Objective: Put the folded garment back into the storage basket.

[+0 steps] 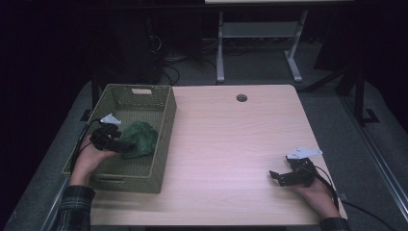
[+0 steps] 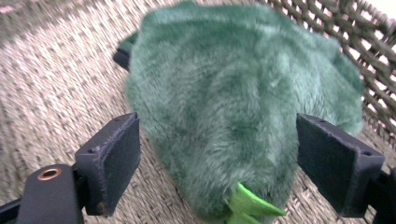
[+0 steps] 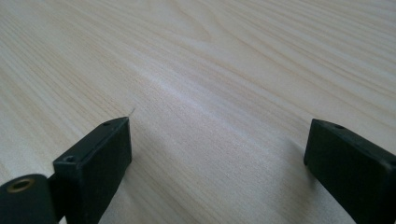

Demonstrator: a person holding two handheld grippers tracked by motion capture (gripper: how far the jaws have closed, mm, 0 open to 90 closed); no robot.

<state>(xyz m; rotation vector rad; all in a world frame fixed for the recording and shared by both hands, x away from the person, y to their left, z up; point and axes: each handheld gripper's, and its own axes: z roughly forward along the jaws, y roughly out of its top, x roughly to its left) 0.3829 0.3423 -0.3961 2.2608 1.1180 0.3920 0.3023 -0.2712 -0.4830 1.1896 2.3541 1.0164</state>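
A dark green plush toy (image 1: 139, 138) lies inside the olive woven basket (image 1: 166, 126) at the table's left. In the left gripper view the furry toy (image 2: 233, 107) sits on the basket's woven floor (image 2: 46, 70), with a bright green tab at its near end. My left gripper (image 1: 126, 147) reaches into the basket; its jaws (image 2: 217, 135) stand wide on either side of the toy, and the pads do not squeeze it. My right gripper (image 1: 275, 177) rests low over the bare table at the front right, open with nothing between its pads (image 3: 219, 135).
The light wooden table (image 1: 231, 139) has a round cable hole (image 1: 241, 97) near its far edge. The basket's wall (image 2: 364, 42) rises close behind the toy. A desk frame and cables stand on the dark floor beyond the table.
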